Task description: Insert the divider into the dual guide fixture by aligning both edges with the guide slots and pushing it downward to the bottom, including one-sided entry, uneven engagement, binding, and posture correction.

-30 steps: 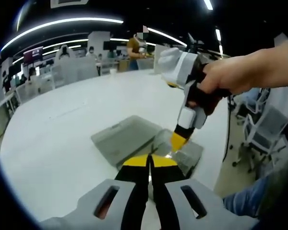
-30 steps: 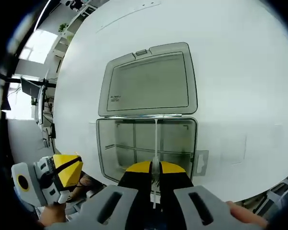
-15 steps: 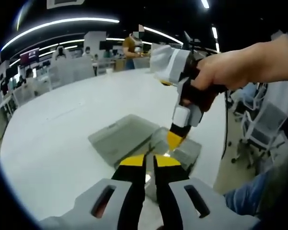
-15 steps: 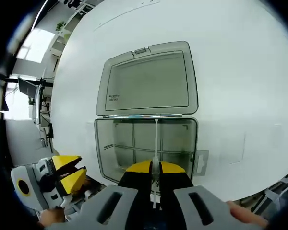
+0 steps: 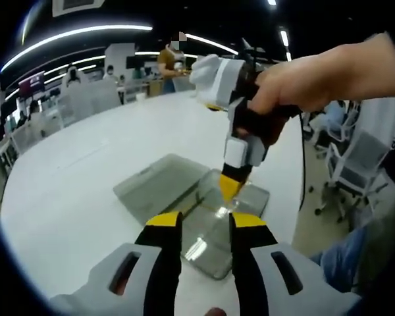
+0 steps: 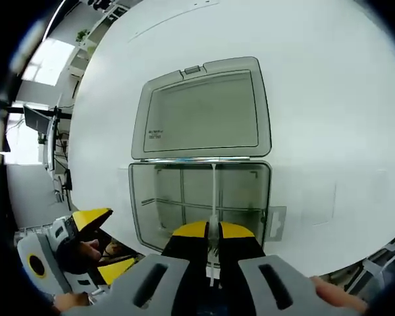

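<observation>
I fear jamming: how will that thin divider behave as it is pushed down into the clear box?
The divider looks thin and translucent, so it probably flexes and binds if tilted. The right claw pinches one edge, so uneven pressure seems likely. The box looks light and may slide.

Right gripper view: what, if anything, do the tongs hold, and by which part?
The right tongs are shut on the thin clear divider, gripping its near end while it stands in the open compartment box. The left tongs are open and hold nothing.

1. White table (image 5: 72,178), wide and round-edged.
2. Office chairs (image 5: 359,164) off its right side, white frames, grey mesh.
3. People (image 5: 168,62) at the far desks, one standing.
4. Curved ceiling light strips (image 5: 79,33) overhead.
5. Bright window (image 6: 49,62) beyond the table.
</observation>
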